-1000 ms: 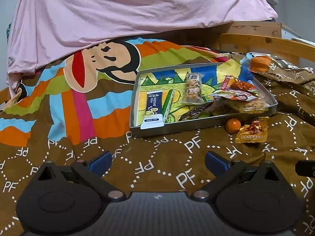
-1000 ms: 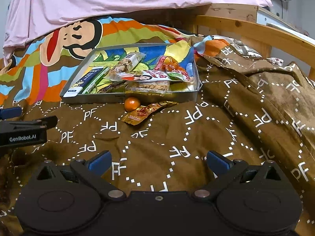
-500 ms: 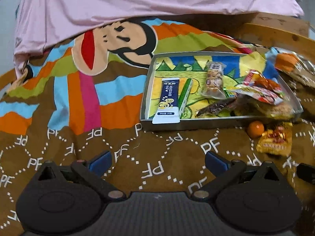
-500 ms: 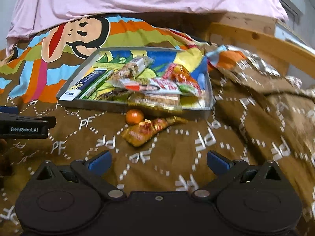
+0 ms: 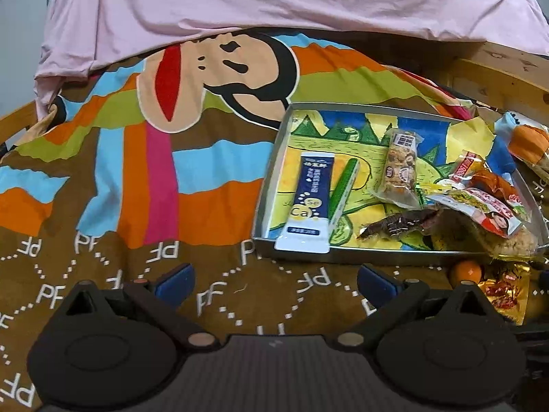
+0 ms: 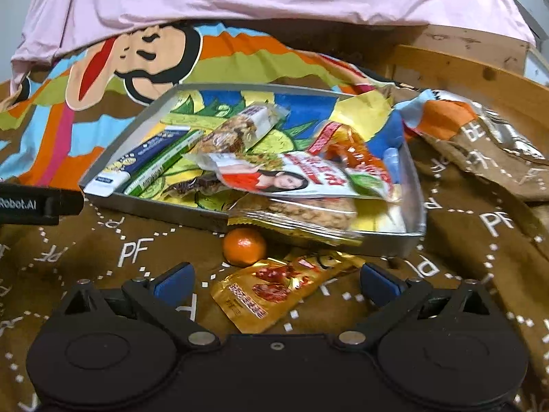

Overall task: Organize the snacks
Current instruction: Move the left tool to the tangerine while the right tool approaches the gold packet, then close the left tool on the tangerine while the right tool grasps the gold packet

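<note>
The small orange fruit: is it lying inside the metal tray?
No, the orange fruit lies on the brown blanket just outside the near wall of the tray.

1. The left gripper (image 5: 274,279) has a matte black body with two round, disc-like housings side by side, each with a shallow circular recess.
2. Black angled arms run from those housings to two blue fingertips (image 5: 174,278), with a round silver pin at each arm's base.
3. The right gripper (image 6: 276,278) has the same black build, blue tips (image 6: 379,279), silver pins and a small centre screw.
4. White lettering "Robot.AI" marks a black bar at the right view's left edge.
</note>
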Demonstrator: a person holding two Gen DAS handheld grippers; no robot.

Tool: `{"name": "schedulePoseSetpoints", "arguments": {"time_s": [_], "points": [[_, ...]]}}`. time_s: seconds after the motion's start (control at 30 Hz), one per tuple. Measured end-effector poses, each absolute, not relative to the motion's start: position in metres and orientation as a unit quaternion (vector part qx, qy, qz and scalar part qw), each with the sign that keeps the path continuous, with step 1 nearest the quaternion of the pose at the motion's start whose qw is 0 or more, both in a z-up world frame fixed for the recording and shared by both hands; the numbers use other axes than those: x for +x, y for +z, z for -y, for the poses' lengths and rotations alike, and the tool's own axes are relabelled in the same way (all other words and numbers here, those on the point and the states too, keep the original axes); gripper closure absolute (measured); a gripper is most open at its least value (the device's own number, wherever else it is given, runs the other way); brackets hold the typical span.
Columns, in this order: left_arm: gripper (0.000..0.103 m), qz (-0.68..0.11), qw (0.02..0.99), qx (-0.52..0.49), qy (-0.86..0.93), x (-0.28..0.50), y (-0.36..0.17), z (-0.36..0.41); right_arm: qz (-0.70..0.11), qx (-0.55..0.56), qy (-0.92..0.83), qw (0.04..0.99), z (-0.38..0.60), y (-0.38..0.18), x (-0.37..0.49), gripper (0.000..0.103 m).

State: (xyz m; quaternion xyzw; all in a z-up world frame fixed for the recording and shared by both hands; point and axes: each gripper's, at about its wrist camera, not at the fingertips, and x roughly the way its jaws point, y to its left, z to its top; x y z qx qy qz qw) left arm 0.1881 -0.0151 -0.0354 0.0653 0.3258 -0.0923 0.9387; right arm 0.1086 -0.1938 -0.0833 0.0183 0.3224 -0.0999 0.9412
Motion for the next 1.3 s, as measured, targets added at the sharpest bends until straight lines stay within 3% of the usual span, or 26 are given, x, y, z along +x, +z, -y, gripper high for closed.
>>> {"name": "schedulePoseSetpoints", "arguments": {"time_s": [0.23, 0.5, 0.77, 1.03, 1.3], "points": [[0.001, -0.330, 0.934, 0.060, -0.122, 0.189, -0.040, 0.037, -0.329, -0.026, -0.132, 0.935, 0.193, -0.100, 0.121, 0.001], [0.001, -0.332, 0.919, 0.084, -0.196, 0.183, -0.049, 0.074, -0.319, -0.052, -0.186, 0.928, 0.216, -0.082, 0.084, 0.001], [0.001, -0.307, 0.904, 0.172, -0.243, 0.183, -0.057, 0.104, -0.317, -0.038, -0.169, 0.932, 0.234, -0.069, 0.071, 0.001], [0.001, -0.324, 0.893, 0.156, -0.270, 0.199, -0.055, 0.099, -0.323, -0.066, -0.092, 0.939, 0.201, -0.088, 0.092, 0.001], [0.001, -0.337, 0.882, 0.148, -0.294, 0.201, -0.059, 0.101, -0.324, -0.100, -0.133, 0.931, 0.198, -0.094, 0.096, 0.003]]}}
